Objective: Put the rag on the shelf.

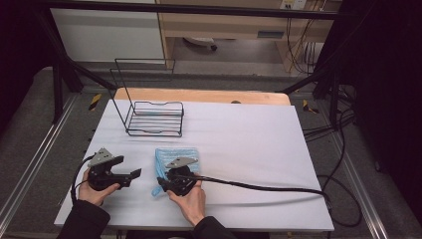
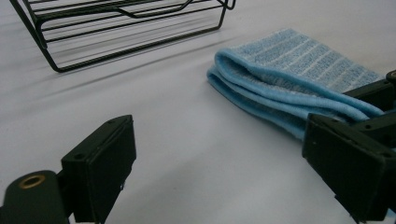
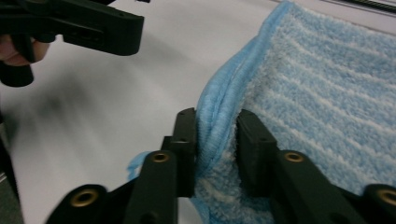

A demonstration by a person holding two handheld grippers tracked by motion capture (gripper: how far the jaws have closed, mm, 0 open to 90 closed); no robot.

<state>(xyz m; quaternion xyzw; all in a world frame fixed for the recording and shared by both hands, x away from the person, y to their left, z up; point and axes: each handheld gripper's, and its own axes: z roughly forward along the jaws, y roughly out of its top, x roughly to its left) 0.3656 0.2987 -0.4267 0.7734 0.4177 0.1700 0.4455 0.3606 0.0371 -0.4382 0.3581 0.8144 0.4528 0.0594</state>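
White-covered desk [image 1: 249, 144] with folded cloth and wire rack.
Nearest, the right tongs [image 3: 215, 140] straddle the folded edge of the blue towel [image 1: 175, 158], jaws parted with the hem between them, probably to release or regrip the fold; the left tongs [image 1: 130, 175] wait open just beside it. Farther back stands the black wire rack [image 1: 154, 118], perhaps its destination.

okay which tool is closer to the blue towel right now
Right. The right tool sits at the blue towel's near edge, its jaws on either side of a raised fold. The left tool rests off to the towel's left, jaws open, not touching.
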